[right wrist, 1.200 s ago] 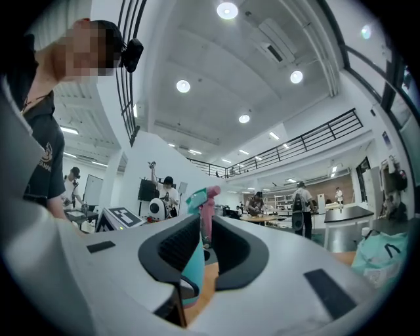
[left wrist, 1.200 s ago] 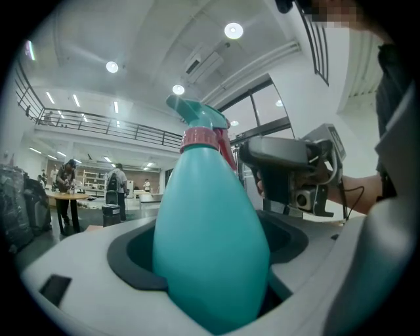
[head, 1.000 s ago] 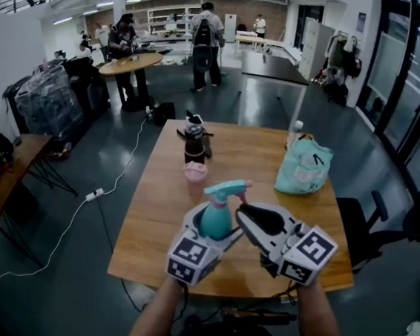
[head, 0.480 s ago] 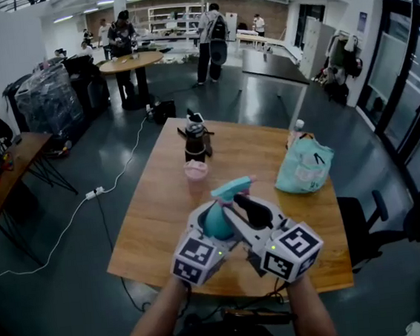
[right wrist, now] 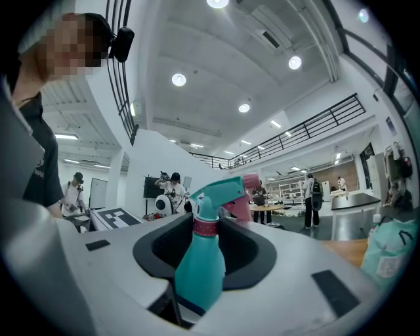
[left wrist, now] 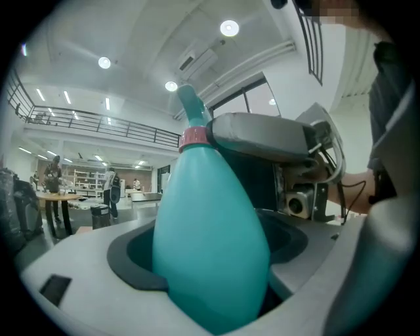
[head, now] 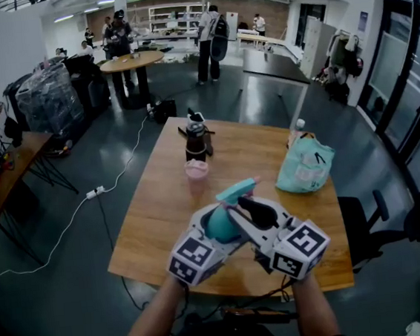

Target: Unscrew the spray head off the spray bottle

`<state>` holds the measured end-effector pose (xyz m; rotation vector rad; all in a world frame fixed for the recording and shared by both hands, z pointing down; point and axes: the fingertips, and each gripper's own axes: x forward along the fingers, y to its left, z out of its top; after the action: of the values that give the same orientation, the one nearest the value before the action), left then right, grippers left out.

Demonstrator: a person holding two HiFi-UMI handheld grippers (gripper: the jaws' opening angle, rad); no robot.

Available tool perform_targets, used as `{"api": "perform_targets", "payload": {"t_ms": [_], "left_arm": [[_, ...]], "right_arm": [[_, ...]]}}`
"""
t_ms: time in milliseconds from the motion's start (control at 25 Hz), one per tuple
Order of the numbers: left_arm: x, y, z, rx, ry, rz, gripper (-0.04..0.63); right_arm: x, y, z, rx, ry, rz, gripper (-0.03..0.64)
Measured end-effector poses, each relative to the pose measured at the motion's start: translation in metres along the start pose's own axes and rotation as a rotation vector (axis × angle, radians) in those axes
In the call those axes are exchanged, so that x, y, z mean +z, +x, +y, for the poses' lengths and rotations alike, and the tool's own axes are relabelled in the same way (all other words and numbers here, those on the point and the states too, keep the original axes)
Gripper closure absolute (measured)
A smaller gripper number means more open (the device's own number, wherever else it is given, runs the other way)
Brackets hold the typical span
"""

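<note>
The spray bottle (head: 217, 224) is held in the air over the near part of the wooden table (head: 169, 205). It leans, with its head pointing toward the table's far right. Its body is smooth teal plastic, pear-shaped, fat at the bottom and narrowing to a slim neck.

The left gripper (left wrist: 210, 275) has this fat body clamped between its jaws. In the left gripper view the teal plastic fills the dark curved hollows set into the pale grey, matte shells.

A ribbed pink collar (right wrist: 205, 226) rings the neck. Above it sits the angular teal spray head (right wrist: 220, 191), which has a pink nozzle tip.

The right gripper (right wrist: 205, 246) reaches in at that collar, and its jaws have just been closing. They stand wide with the neck and collar between them. In the right gripper view dark space shows on both sides of the collar, so there is no firm squeeze. In the left gripper view one grey jaw lies close against the collar.

Each gripper carries a cube with black-and-white square markers on its back end, above the table's near edge.

A small round pink cup (head: 196, 170) stands near the table's middle. A dark cylindrical flask (head: 195, 143) stands toward the table's far edge. A soft, crumpled teal bag (head: 304, 165) slumps at the table's right side.
</note>
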<state>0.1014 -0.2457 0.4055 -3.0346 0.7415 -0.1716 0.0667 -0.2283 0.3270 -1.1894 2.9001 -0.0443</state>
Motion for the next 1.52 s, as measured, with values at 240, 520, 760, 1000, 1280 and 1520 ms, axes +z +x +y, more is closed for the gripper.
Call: {"api": "perform_targets", "payload": {"t_ms": [240, 520, 760, 1000, 1280, 1520], "left_arm": [[0.001, -0.004, -0.015, -0.117, 0.009, 0.006, 0.169], [0.007, -0.011, -0.041, -0.276, 0.024, -0.006, 0.169], [0.008, -0.015, -0.054, -0.334, 0.017, -0.021, 0.169], [0.005, -0.009, -0.039, -0.231, 0.021, -0.017, 0.169], [-0.005, -0.002, -0.013, -0.063, 0.023, 0.011, 0.169], [-0.008, 0.002, 0.0, 0.023, 0.005, 0.018, 0.169]], "right_arm": [[0.0, -0.009, 0.005, 0.102, 0.001, -0.005, 0.486], [0.004, -0.027, 0.013, 0.298, 0.022, -0.045, 0.486], [0.003, -0.037, 0.019, 0.371, 0.029, -0.077, 0.486], [0.006, -0.037, 0.01, 0.282, 0.002, -0.083, 0.485], [0.003, -0.021, 0.002, 0.065, -0.007, -0.014, 0.485], [-0.002, -0.008, -0.002, -0.039, 0.064, 0.0, 0.479]]}}
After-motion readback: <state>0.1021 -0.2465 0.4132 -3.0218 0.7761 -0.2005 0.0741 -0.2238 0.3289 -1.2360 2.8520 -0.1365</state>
